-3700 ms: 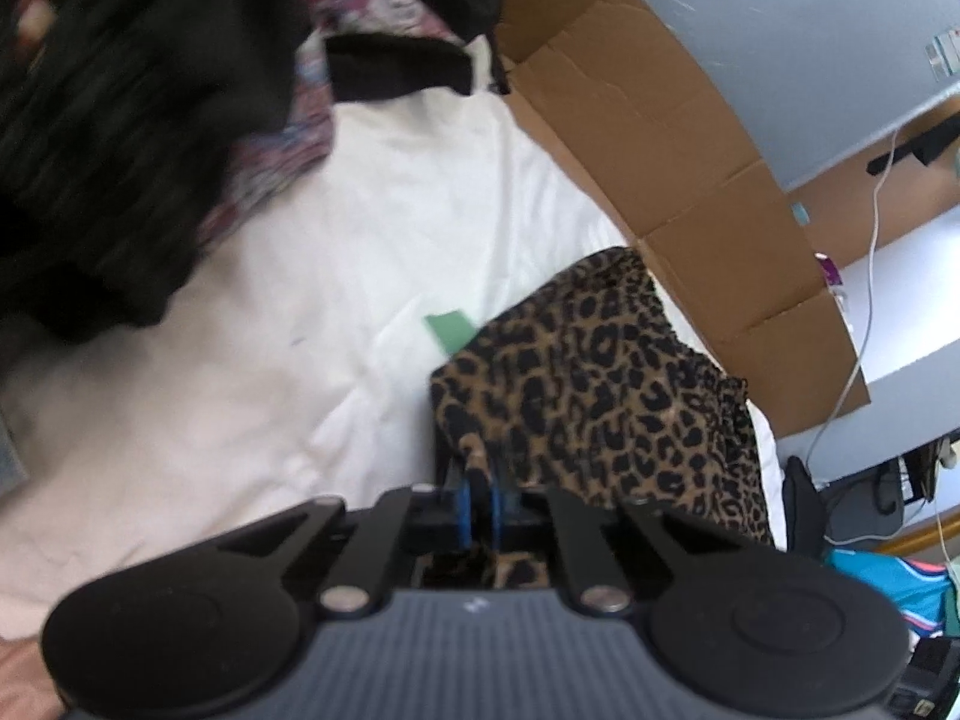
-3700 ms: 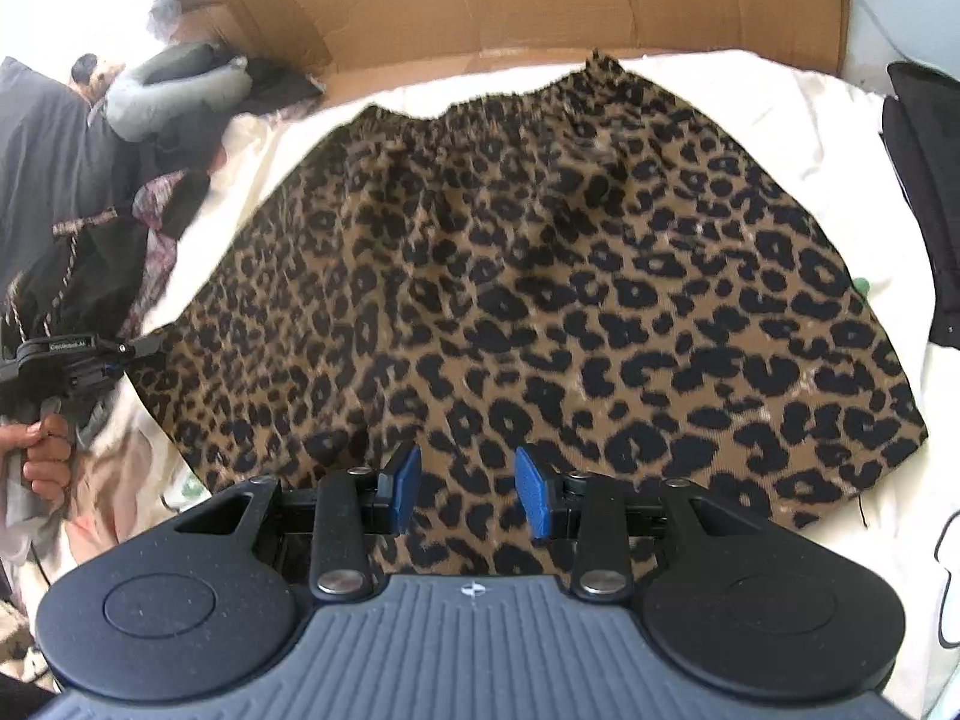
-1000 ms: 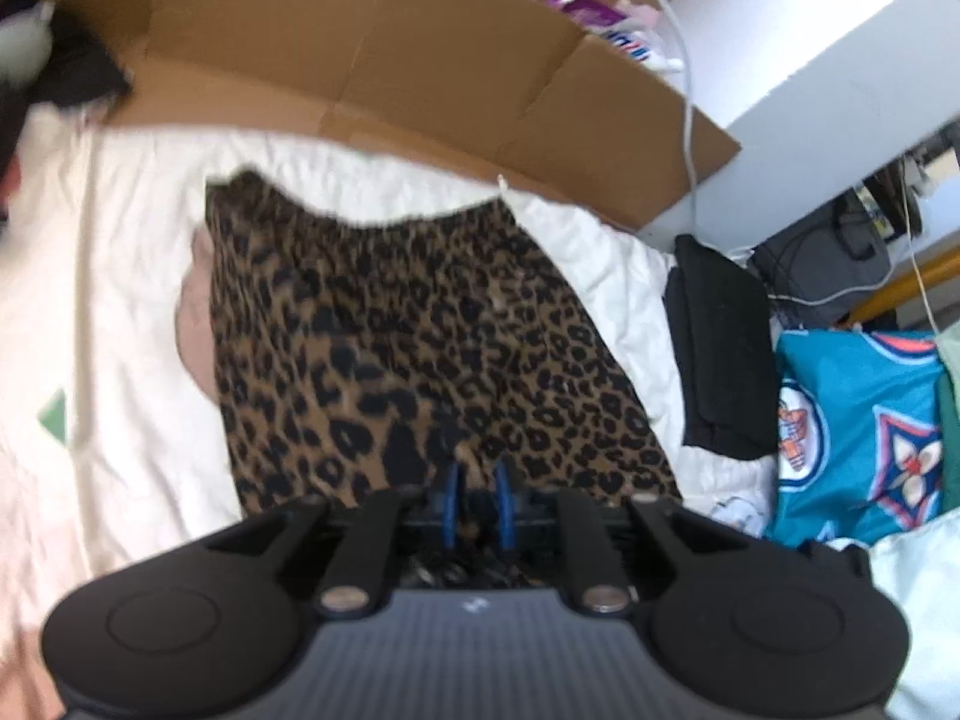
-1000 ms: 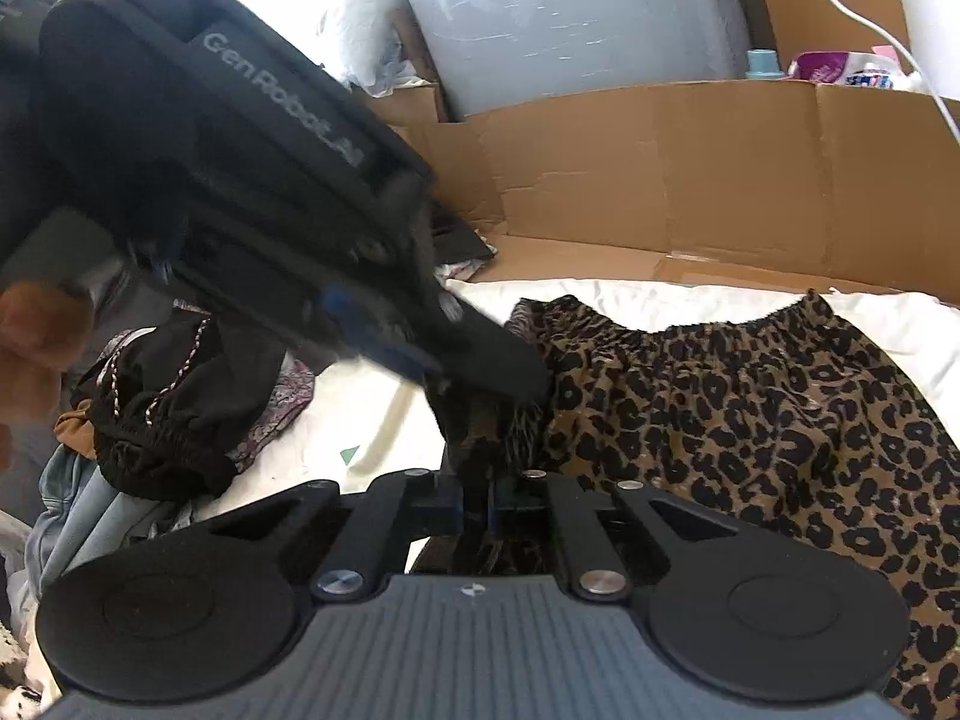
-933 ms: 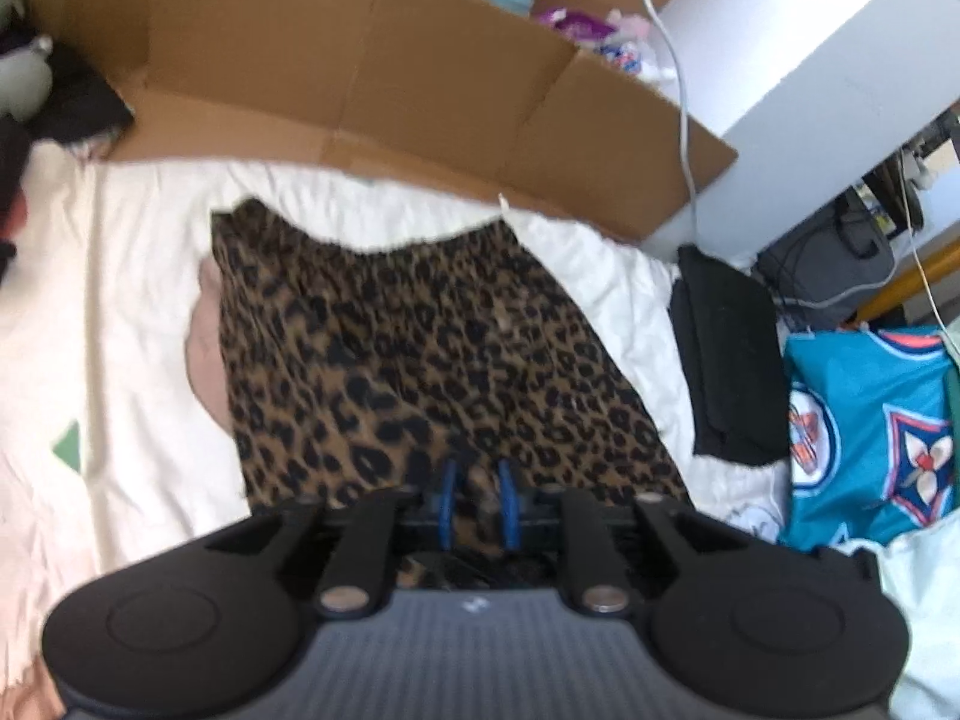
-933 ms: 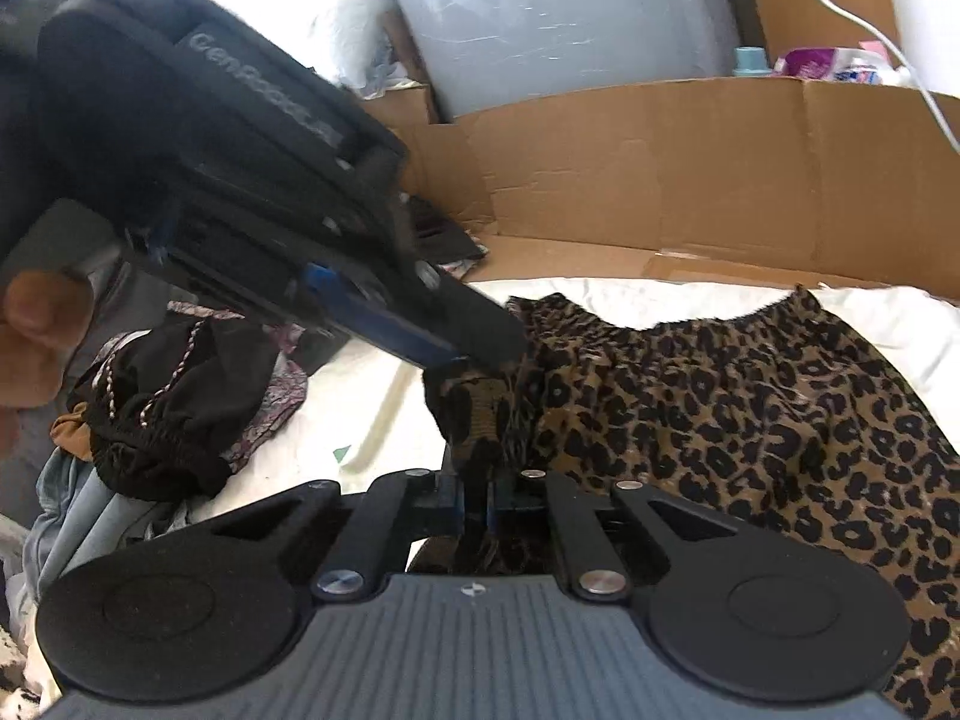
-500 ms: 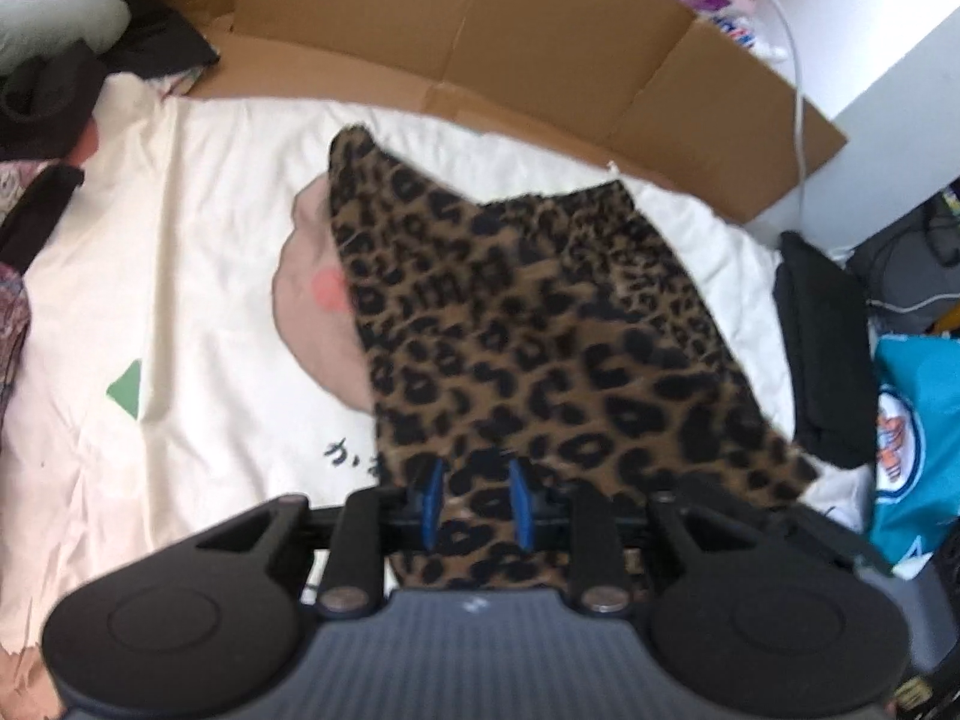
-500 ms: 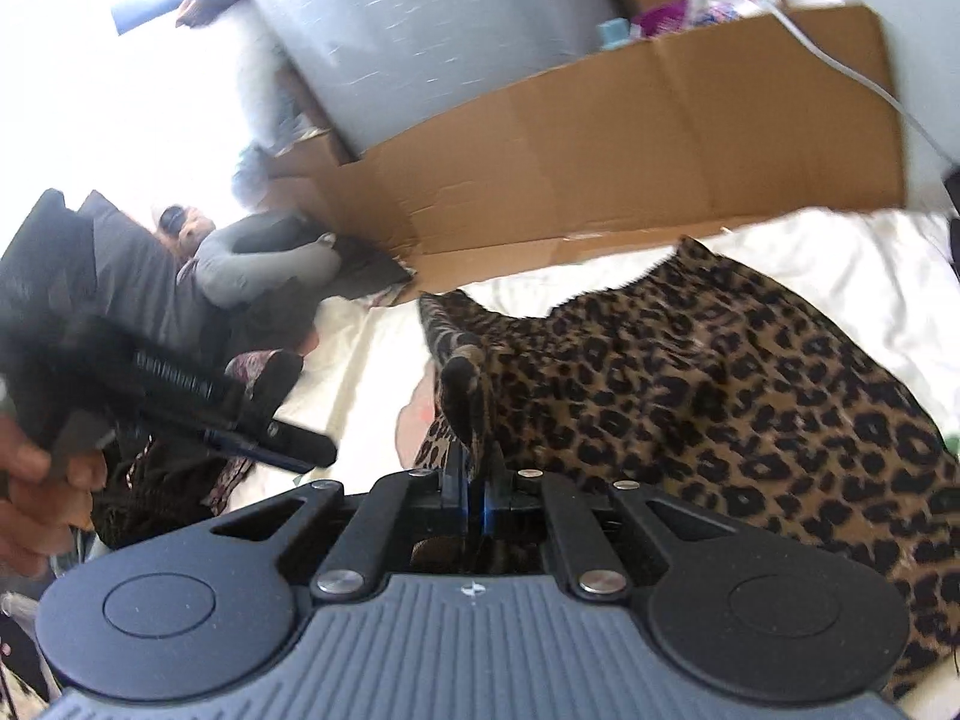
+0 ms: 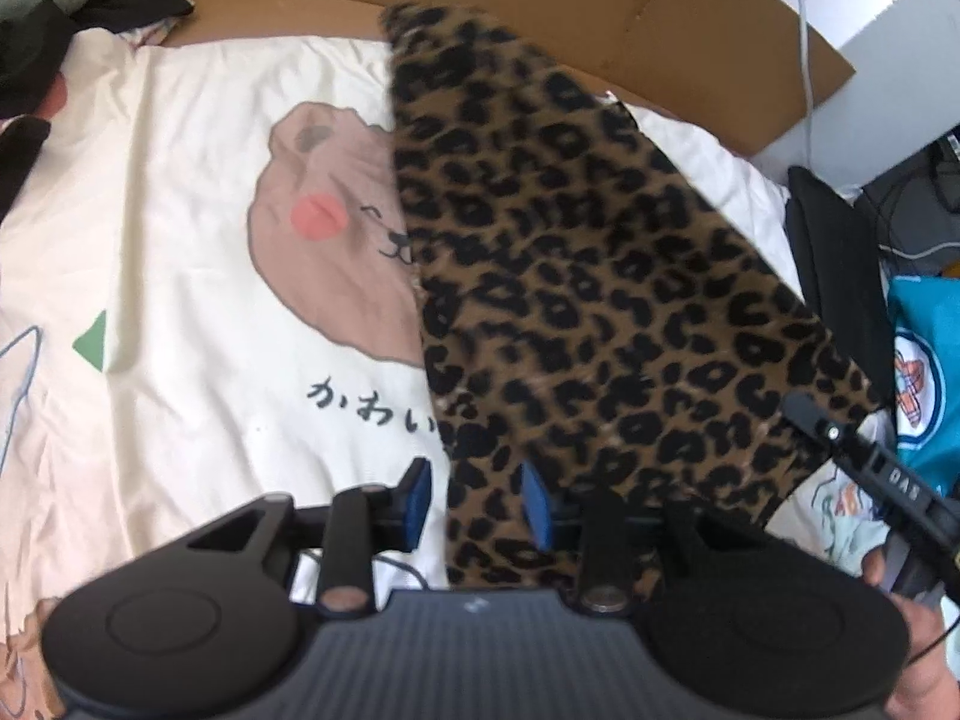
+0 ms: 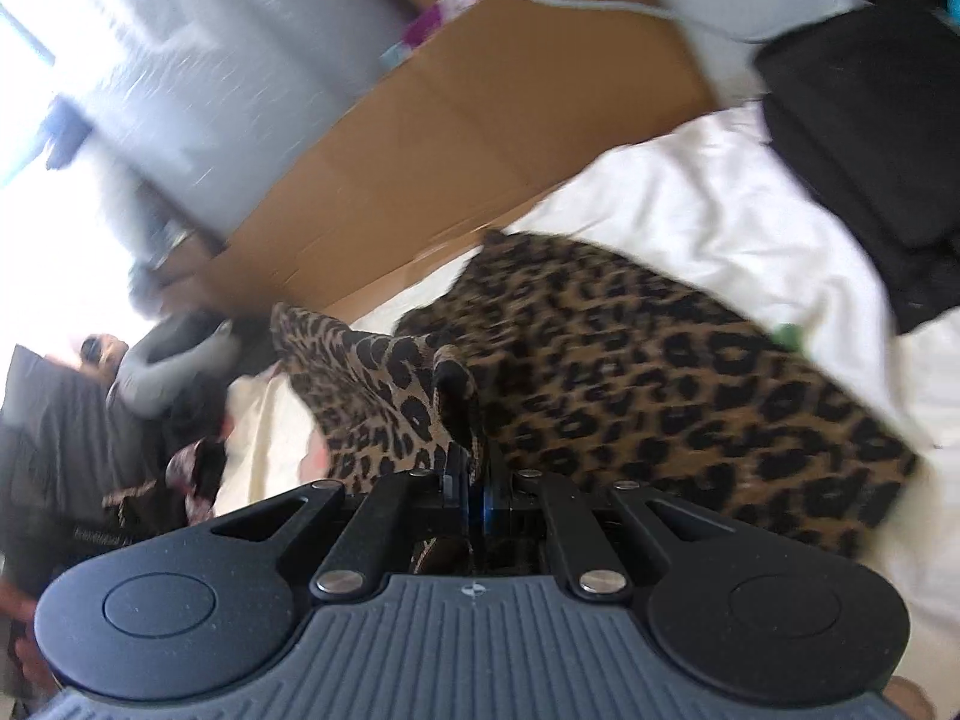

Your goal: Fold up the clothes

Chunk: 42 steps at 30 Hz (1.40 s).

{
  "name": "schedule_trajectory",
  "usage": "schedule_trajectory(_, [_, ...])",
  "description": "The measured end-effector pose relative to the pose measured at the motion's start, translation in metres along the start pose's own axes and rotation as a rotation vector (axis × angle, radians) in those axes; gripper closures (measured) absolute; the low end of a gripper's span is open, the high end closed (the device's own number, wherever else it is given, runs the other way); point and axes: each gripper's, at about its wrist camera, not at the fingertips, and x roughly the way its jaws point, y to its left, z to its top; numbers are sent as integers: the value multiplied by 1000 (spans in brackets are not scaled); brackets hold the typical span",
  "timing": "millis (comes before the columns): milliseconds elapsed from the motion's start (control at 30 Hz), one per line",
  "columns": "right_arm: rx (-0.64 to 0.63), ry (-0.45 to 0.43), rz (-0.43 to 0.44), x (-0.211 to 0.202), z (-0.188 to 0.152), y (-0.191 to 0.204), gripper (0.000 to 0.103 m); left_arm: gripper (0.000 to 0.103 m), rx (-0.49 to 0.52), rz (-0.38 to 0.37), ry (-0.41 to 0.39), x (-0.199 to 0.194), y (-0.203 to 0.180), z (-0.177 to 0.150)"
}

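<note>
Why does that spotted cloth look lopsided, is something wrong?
The leopard-print skirt lies askew on the bedsheet, mid-fold: the right tongs pinch one lifted corner, while the left tongs are opening around its edge.

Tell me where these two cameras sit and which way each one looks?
Left wrist: on the left gripper, looking steeply down on the leopard skirt and bear sheet; its jaws are opening, skirt edge between them, and the right gripper with a hand shows at right.
Right wrist: on the right gripper, tilted, looking across the bed to the cardboard; jaws pinched shut on the skirt.
Both share the skirt, cardboard and a black garment.
</note>
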Motion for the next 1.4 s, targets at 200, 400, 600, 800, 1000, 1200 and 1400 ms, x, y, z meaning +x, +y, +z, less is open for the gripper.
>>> schedule_trajectory(200, [86,-33,-70,-17,0,-40,101,61,18,4,9,8,-8,-1])
schedule_trajectory(400, [172,-26,-112,-26,-10,-73,101,60,41,3,37,20,-15,-6])
schedule_trajectory(600, [228,-25,-132,-29,-19,-90,101,56,60,-1,51,27,-21,-9])
schedule_trajectory(800, [254,-47,-169,-39,-17,-102,101,56,84,-23,79,32,-26,-14])
schedule_trajectory(1000, [300,-30,-217,-37,-18,-117,100,56,92,-30,99,34,-26,-19])
schedule_trajectory(1200, [349,-60,-216,-48,-16,-129,98,56,110,-41,140,42,-29,-27])
schedule_trajectory(1400, [345,-38,-210,-41,-17,-131,98,56,139,-40,187,52,-35,-37])
